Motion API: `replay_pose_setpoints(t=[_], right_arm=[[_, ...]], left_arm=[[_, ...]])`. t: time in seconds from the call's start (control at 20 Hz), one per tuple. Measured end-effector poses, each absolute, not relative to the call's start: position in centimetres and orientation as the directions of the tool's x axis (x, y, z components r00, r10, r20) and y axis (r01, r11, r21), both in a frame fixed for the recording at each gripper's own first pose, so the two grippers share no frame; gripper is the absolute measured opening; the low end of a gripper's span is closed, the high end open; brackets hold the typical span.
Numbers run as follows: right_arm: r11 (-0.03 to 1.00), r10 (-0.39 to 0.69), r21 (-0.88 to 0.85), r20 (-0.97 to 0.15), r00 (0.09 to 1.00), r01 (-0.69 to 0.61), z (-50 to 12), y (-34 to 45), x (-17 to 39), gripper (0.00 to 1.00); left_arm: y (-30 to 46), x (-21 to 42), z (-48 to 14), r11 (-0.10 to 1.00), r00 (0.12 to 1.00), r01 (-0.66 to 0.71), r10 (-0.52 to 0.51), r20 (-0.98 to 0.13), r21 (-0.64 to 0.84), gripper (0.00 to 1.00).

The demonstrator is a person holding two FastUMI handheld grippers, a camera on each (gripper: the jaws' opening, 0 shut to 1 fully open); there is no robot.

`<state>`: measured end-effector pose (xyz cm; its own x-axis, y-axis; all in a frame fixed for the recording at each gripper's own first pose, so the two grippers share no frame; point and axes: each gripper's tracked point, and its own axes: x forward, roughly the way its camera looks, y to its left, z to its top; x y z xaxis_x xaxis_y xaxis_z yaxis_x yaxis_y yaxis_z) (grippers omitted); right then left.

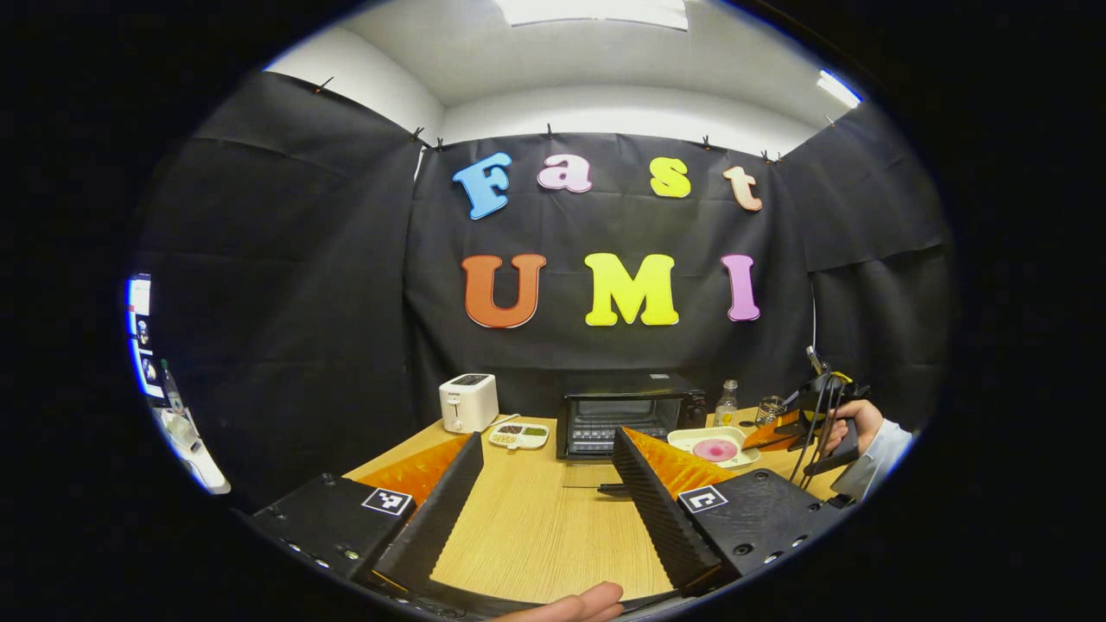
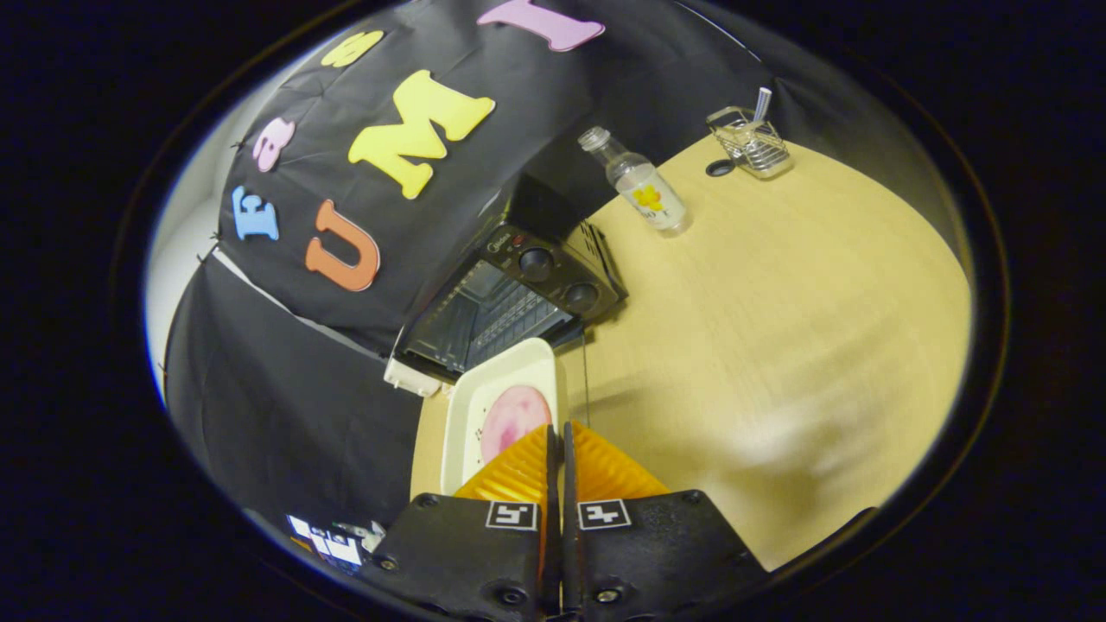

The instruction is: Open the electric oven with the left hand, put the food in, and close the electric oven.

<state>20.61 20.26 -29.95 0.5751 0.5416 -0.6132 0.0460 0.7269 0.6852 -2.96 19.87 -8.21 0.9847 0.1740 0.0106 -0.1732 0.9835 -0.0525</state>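
Oven (image 1: 629,421): door down, at 12 o'clock.
Left gripper (image 1: 544,484): fingers spread, empty.
Right gripper (image 2: 557,449): fingers pinching food tray (image 2: 484,415) rim.
Left: loading, closing.

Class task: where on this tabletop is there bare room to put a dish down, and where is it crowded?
Free: the wooden table before the open oven, and the stretch between oven and wire basket near the bottle. Crowded: the back row, toaster, snack dish, oven.

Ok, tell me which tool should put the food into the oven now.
Right. The right tool is shut on the tray of food just before the open oven; the left tool is open, holding nothing.
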Motion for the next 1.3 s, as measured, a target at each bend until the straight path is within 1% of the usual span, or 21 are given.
replay_pose_setpoints(t=[0.3, 0.5, 0.65, 0.9, 1.0, 1.15, 1.3], right_arm=[[0.72, 0.457, 0.681, -0.611, 0.646, 0.135, -31.6, 25.4, 23.7, 0.04], [0.677, 0.406, 0.706, -0.595, 0.694, 0.209, -32.8, 29.1, 26.1, 0.04], [0.638, 0.357, 0.732, -0.556, 0.751, 0.238, -33.4, 31.3, 29.0, 0.04], [0.641, 0.322, 0.746, -0.475, 0.819, 0.181, -34.3, 34.9, 34.0, 0.04], [0.643, 0.292, 0.745, -0.452, 0.843, 0.177, -34.9, 35.4, 36.3, 0.04], [0.622, 0.281, 0.765, -0.416, 0.865, 0.166, -35.5, 36.6, 39.1, 0.04], [0.659, 0.235, 0.735, -0.403, 0.885, 0.159, -36.4, 36.7, 41.1, 0.04]], left_arm=[[21.2, -2.9, -9.0, 0.979, 0.981, -0.19, 0.192, 0.015, -0.066, 0.96], [22.7, -2.1, -9.6, 0.974, 0.976, -0.215, 0.217, 0.022, -0.064, 0.96], [23.8, -1.2, -10.3, 0.971, 0.974, -0.226, 0.228, 0.014, -0.082, 0.96], [25.9, 0.4, -12.2, 0.96, 0.964, -0.266, 0.265, -0.024, -0.085, 0.96], [26.2, 1.1, -13.1, 0.959, 0.962, -0.271, 0.268, -0.045, -0.08, 0.96], [26.9, 1.8, -14.1, 0.957, 0.959, -0.28, 0.276, -0.063, -0.073, 0.96], [27.2, 2.6, -15.1, 0.956, 0.957, -0.284, 0.278, -0.081, -0.074, 0.96]])
